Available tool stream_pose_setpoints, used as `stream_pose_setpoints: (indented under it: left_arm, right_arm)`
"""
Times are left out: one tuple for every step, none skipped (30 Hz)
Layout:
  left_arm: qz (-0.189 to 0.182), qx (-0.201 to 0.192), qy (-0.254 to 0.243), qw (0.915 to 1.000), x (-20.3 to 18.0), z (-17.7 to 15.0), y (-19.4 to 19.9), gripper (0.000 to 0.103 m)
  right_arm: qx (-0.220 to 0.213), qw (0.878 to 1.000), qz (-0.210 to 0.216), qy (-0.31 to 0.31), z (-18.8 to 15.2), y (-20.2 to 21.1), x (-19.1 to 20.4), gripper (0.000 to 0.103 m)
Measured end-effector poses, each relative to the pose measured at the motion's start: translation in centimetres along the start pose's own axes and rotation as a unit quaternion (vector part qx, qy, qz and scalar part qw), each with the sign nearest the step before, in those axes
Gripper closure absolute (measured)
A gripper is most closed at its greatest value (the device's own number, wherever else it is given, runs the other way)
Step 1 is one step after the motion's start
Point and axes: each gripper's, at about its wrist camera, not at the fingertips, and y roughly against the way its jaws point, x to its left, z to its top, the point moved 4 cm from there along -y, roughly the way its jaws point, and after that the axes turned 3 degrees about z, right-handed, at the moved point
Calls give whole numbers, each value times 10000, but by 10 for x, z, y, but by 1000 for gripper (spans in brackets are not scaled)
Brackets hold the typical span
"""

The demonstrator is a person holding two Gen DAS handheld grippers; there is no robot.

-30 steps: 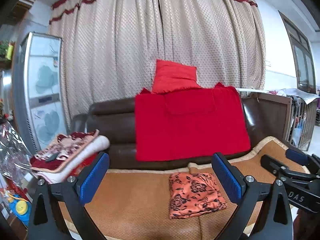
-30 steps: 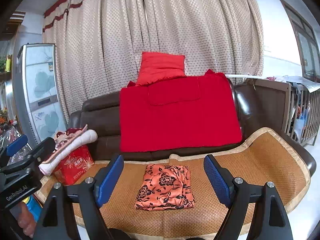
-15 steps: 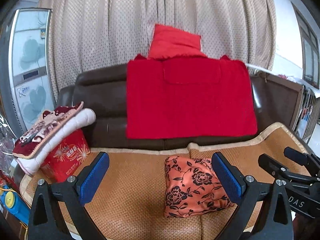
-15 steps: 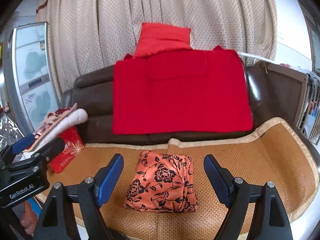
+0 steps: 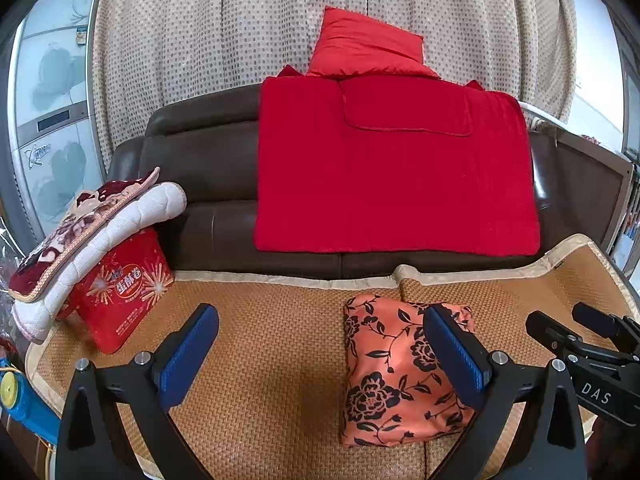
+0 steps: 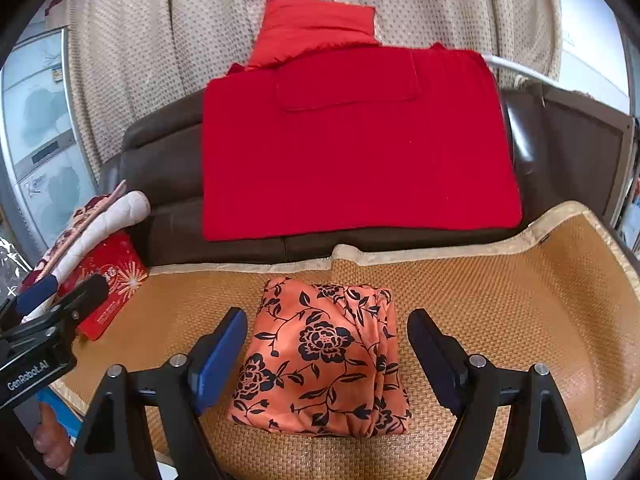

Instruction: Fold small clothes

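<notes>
While both tools sit wide open with nothing in them, the right tool point(image 6: 322, 356) frames the folded orange floral garment point(image 6: 324, 360) lying on the woven mat point(image 6: 500, 308). The left tool point(image 5: 320, 352) is just left of it. Behind that there's a brown sofa point(image 5: 200, 168) with a red blanket point(image 5: 392, 176) draped over it.
</notes>
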Motion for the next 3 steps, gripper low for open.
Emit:
stream_pose_setpoints:
  left_arm:
    - [0,-38,-26,10000,-1,0,-3,1]
    - [-3,-60,-55,10000,-2,0,-6,1]
    - [-16,-56,-75,10000,-3,0,-11,1]
  right_arm:
    - [20,10000,1,-7,0,-5,-1,18]
    - [44,10000,-4,1,1,-11,-3,18]
    - [51,10000,-22,19,2,-16,-5,18]
